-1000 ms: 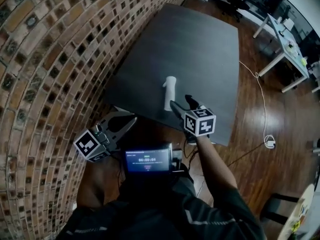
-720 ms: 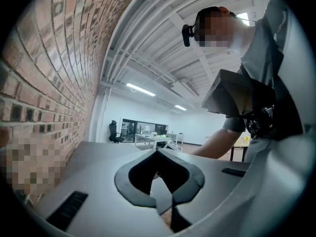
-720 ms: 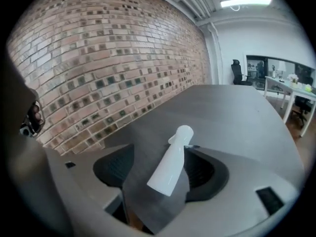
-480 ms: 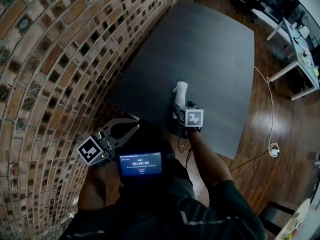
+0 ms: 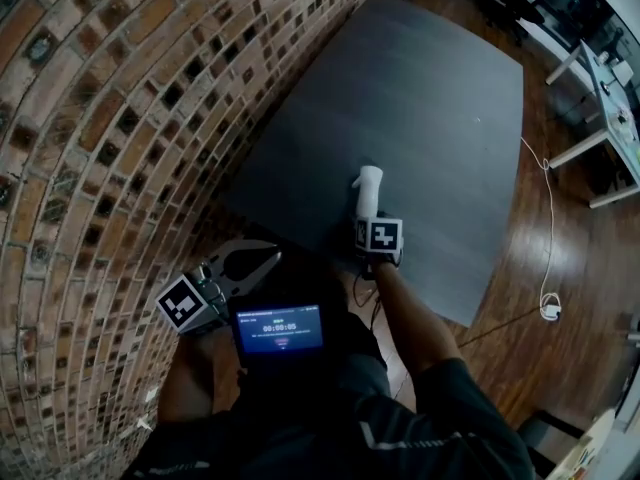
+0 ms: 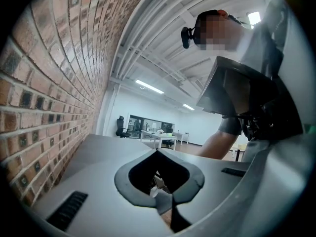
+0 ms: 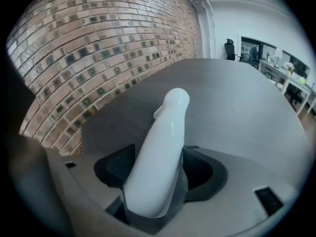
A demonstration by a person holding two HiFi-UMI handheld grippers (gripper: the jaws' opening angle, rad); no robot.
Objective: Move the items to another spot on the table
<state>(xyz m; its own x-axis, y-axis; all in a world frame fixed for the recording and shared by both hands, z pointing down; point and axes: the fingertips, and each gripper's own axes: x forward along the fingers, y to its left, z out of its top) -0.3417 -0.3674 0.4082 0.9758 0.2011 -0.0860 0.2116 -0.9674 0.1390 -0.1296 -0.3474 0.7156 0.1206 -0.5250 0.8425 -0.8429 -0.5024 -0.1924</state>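
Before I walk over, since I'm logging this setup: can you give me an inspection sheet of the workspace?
Surface: dark grey table, holding only the bottle.
Job's things: white bottle, near the table's close edge.
Clutter: nothing seen.
Grippers: right gripper, tongs closed on the bottle; left gripper, tongs together, empty, held off the table beside the wall.
Cables: white cable trailing across the floor to a plug.
Surroundings: brick wall, wood floor, white desks.
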